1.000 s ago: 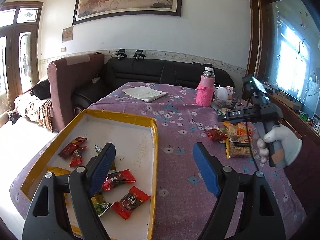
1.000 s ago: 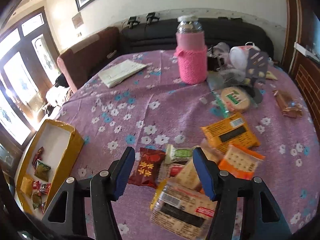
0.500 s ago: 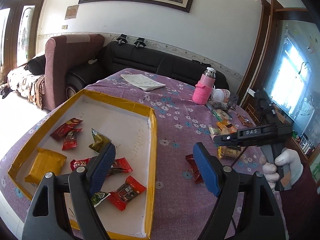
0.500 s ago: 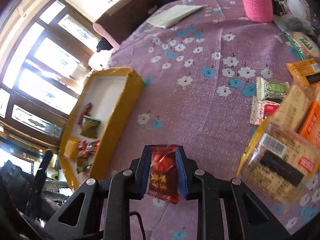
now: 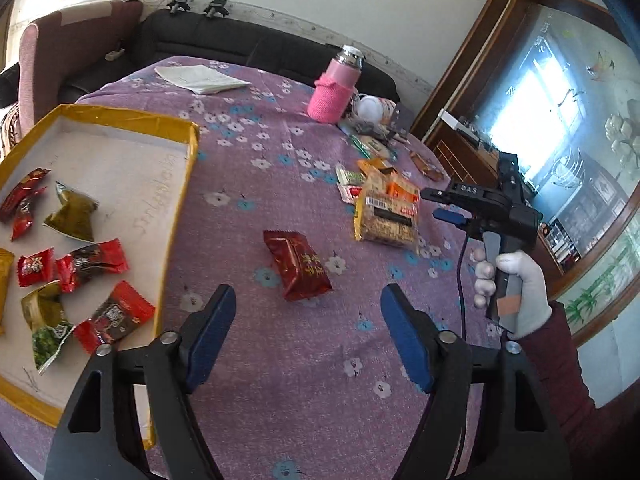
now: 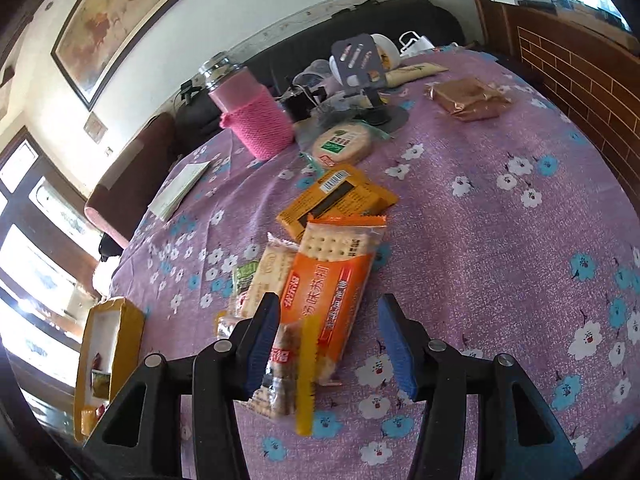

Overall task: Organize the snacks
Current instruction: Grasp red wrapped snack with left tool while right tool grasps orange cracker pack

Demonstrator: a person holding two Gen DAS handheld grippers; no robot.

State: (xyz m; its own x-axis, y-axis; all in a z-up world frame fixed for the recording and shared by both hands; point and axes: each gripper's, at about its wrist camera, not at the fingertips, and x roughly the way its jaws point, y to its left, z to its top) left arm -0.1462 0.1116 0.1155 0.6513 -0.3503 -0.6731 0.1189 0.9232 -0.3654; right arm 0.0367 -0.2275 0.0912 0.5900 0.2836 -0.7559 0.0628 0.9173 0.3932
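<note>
A dark red snack packet (image 5: 298, 264) lies on the purple flowered cloth, right of the yellow-rimmed tray (image 5: 120, 114). The tray holds several red, green and gold snacks. My left gripper (image 5: 308, 336) hovers just short of the packet; its jaws are closing and the pads touch nothing. Further right, a gloved hand (image 5: 516, 292) holds my right gripper (image 5: 440, 205) beside the snack pile (image 5: 386, 212). In the right wrist view the right gripper (image 6: 330, 344) is opening. The near end of an orange cracker pack (image 6: 332, 280) lies between its fingers, clear of the right pad.
A pink-sleeved flask (image 6: 256, 120) stands at the back, with a phone stand (image 6: 366, 64), a round biscuit pack (image 6: 344, 144) and a brown packet (image 6: 468, 98) around it. Folded paper (image 5: 200, 78) lies far left. Sofas line the table's far side.
The right gripper let go of the dark red packet on the cloth near the tray and swung back over the snack pile. The left gripper tilted down toward that packet and its jaws narrowed.
</note>
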